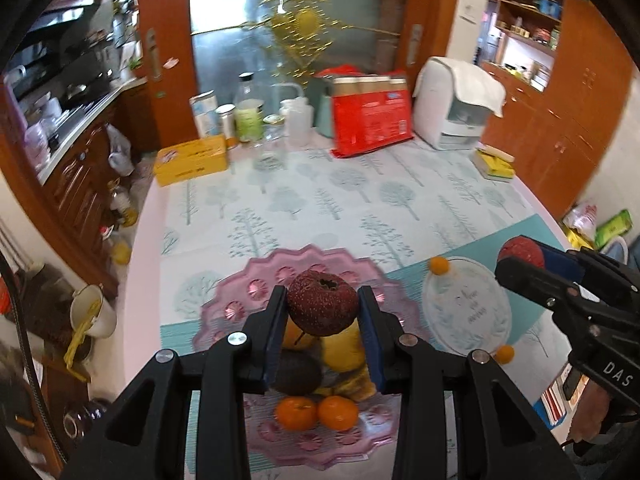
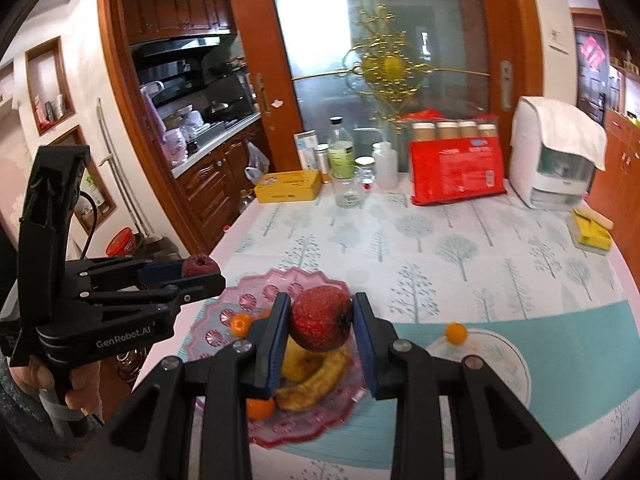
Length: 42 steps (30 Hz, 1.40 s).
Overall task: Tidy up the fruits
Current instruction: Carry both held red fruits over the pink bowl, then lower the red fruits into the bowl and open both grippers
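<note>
Two grippers, left gripper (image 1: 322, 312) and right gripper (image 2: 321, 319), are each clenching a red fruit mid-frame, needing gentle, level carrying toward the white plate (image 1: 466, 312).

From my left wrist view, the pink glass plate (image 1: 256, 280) is half hidden behind my left gripper (image 1: 323, 308), and the dark fruit (image 1: 298, 374) beneath its pads is only partly visible. At lower right, the frame edge cuts off the hand (image 1: 592, 420). The gold ornament (image 1: 298, 24) at upper centre is blurred.
</note>
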Motion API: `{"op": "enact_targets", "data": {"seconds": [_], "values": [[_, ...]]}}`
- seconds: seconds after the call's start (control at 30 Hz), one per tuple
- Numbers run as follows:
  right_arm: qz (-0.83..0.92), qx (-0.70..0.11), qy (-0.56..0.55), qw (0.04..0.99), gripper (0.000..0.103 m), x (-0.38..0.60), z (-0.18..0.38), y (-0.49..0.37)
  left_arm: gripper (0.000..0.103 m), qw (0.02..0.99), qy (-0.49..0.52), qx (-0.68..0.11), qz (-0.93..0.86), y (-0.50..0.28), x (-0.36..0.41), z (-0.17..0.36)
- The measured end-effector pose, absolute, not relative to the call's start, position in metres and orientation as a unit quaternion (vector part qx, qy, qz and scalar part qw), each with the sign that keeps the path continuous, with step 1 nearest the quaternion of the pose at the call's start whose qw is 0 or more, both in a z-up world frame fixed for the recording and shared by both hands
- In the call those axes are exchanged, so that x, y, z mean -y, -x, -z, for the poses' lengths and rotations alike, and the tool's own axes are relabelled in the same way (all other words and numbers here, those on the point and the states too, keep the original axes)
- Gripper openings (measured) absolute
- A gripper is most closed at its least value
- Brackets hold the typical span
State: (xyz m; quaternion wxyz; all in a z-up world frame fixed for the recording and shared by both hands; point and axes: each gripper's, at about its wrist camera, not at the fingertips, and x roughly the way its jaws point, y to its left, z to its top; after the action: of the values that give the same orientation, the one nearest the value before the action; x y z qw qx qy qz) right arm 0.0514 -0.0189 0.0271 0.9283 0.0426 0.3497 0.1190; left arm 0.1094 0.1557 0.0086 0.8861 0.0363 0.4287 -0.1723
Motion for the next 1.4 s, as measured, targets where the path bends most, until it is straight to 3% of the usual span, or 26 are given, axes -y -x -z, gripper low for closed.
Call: {"op": "enact_targets", "data": {"seconds": [0.63,1.4], "values": [[-0.142,-0.441,-0.024,0.886,0.032,-0.034,0.035,-0.085,0.033,0.843,-0.022,-0.514,0.158,-0.116,-0.178,0.075],[-0.135,-0.492,0.004,0.860,0.032,-0.057,0.071,-0.090,0.034,0.822,-0.020,-0.547,0.157,-0.118,-0.179,0.105]]}}
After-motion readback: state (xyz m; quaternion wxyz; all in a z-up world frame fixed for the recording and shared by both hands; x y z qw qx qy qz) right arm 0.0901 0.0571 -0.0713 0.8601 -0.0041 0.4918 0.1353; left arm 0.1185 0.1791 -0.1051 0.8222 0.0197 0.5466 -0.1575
